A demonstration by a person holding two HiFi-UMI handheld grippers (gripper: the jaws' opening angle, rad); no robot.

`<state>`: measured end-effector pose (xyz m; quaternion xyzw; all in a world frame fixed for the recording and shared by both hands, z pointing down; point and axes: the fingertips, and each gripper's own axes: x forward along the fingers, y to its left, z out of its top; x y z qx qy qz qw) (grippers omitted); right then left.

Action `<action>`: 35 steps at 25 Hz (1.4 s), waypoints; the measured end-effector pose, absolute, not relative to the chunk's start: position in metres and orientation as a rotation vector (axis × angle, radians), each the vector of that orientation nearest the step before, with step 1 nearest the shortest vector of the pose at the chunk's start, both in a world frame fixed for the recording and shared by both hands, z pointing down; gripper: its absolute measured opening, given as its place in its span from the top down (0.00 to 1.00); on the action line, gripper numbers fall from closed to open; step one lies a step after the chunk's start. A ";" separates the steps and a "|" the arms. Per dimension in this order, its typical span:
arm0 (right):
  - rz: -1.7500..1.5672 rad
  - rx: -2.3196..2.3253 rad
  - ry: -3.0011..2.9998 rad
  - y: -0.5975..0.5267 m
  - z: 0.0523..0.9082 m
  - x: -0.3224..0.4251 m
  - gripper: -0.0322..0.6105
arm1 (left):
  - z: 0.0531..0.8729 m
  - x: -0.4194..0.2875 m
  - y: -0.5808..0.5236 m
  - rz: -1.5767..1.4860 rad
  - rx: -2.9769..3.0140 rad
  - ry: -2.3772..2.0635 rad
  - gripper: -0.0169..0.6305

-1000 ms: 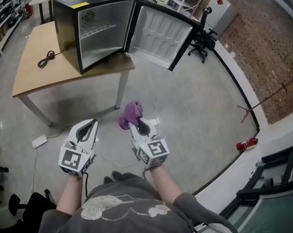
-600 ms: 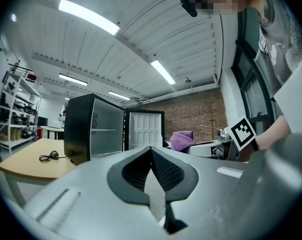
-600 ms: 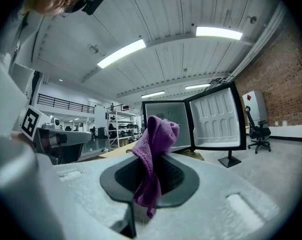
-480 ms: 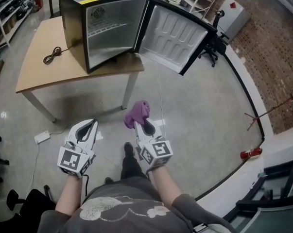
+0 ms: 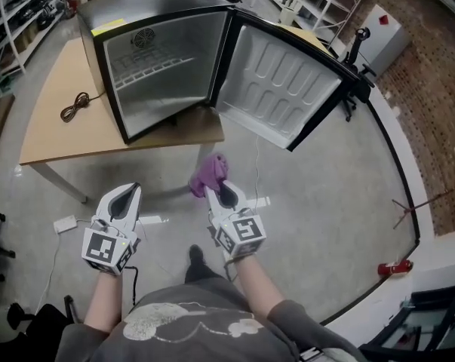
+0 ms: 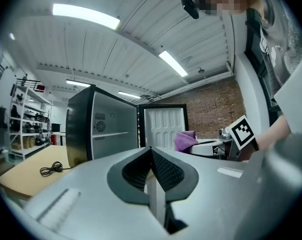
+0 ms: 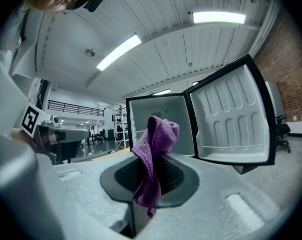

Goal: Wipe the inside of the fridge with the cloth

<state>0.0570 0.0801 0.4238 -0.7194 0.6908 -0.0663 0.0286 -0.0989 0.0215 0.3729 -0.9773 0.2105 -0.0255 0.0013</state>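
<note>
- Step in hand, as I judge it: the approach. Both grippers are held low, close to the person's body and above the grey floor. No wiping has begun.
- The left white two-jaw gripper (image 5: 127, 194) has its dark ribbed pads pressed together with nothing between them. It touches nothing else.
- The right white two-jaw gripper (image 5: 216, 191) is clenched on the crumpled purple microfibre cloth (image 5: 210, 173). A bunched fold stands up above the pads and a short tail hangs below them.
- Further off stands the light wooden table (image 5: 61, 127) on white legs, with a coiled black cable (image 5: 74, 106) near its left edge.
- On the table sits the black mini fridge with a pale grey interior (image 5: 159, 74). Its white-lined door (image 5: 284, 81) is swung wide to the right, and a wire shelf (image 5: 148, 65) crosses the upper part of the cavity.
- Cloth and fridge are well apart. The next move probably calls for raising the right gripper forward into the opening, clear of the door edge and table rim. The cloth's bunched fold should then be pressed onto an inner wall.
</note>
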 end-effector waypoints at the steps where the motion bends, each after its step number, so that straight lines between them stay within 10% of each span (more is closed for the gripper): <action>1: -0.206 -2.209 2.147 0.073 0.422 0.067 0.89 | 0.371 -0.090 0.013 -0.084 -3.063 0.691 0.95; 35: 0.016 -1.700 2.589 -0.193 0.344 0.065 0.89 | 0.332 -0.030 -0.184 0.099 -2.959 1.043 0.95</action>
